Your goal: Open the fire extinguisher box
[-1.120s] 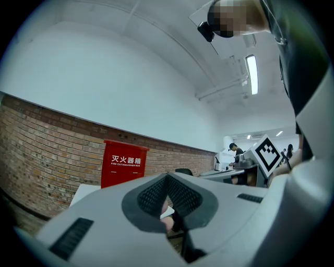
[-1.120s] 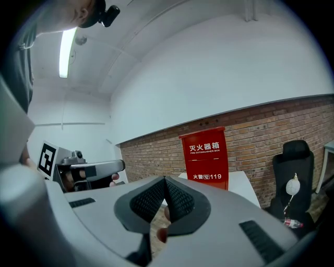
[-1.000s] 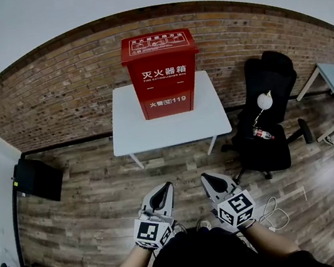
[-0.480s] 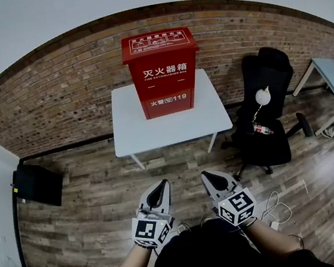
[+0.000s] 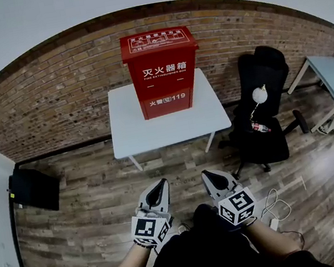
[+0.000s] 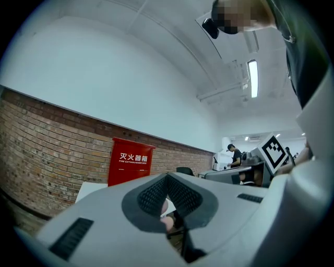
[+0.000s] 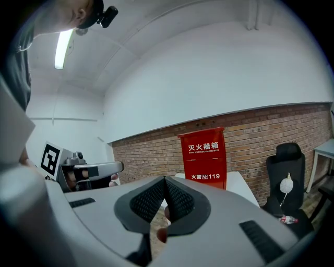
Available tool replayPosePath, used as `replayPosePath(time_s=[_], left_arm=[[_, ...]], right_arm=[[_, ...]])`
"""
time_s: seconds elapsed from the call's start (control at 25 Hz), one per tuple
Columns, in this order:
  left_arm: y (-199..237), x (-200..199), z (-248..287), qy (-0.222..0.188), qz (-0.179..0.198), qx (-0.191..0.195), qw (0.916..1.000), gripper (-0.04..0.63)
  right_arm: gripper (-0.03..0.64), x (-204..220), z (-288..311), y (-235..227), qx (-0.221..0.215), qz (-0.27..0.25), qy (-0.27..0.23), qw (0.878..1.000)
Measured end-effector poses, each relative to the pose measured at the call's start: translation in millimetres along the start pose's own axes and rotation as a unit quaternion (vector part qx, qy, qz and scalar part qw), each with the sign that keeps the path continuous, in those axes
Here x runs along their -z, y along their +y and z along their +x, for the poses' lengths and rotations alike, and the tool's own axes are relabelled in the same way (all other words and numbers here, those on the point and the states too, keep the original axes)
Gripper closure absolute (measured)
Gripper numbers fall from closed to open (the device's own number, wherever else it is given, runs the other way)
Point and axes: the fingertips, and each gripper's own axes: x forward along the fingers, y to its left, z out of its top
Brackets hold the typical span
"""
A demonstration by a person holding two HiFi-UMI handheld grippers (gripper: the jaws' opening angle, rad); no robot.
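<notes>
A red fire extinguisher box (image 5: 162, 72) with white lettering stands upright and closed on a white table (image 5: 166, 123) against the brick wall. It also shows in the left gripper view (image 6: 129, 161) and the right gripper view (image 7: 203, 155). My left gripper (image 5: 160, 186) and right gripper (image 5: 208, 177) hover side by side over the wooden floor, well short of the table. Both are shut with nothing between their jaws. In each gripper view the tips (image 6: 167, 177) (image 7: 164, 180) meet.
A black office chair (image 5: 265, 119) with a white lamp and a bottle on it stands right of the table. A black monitor (image 5: 32, 190) leans at the left wall. A grey desk (image 5: 326, 78) sits far right. A white cable (image 5: 279, 206) lies on the floor.
The view has shifted slightly; the table and box sit marginally higher in the frame. Both grippers keep their pose and stay shut.
</notes>
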Motion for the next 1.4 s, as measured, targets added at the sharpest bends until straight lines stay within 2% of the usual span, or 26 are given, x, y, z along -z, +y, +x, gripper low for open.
replayPosePath(time_s=[0.24,0.48,0.76,1.16,1.4], left_arm=[[12,5,15,0.006,0.004,0.004,1.0,0.545],[37,0,59,0.002,0.007,-0.002,1.0,0.545],[76,-10,131,0.006,0.005,-0.016,0.9998,0.546],[128,-46,260,-0.001,-0.003,-0.046,0.9989,0.545],[151,-51,322,0.0,-0.009,-0.065,0.9978,0.545]], right_arm=[[0.598,1,21,-6,-0.008,0.0,0.004,1.0],[0.598,-9,59,-35,-0.028,-0.007,0.006,1.0],[0.598,-42,120,-94,-0.043,-0.012,-0.002,0.999],[0.598,-101,211,-198,-0.069,-0.021,0.0,0.997],[0.598,-112,256,-254,-0.082,-0.015,0.009,0.996]])
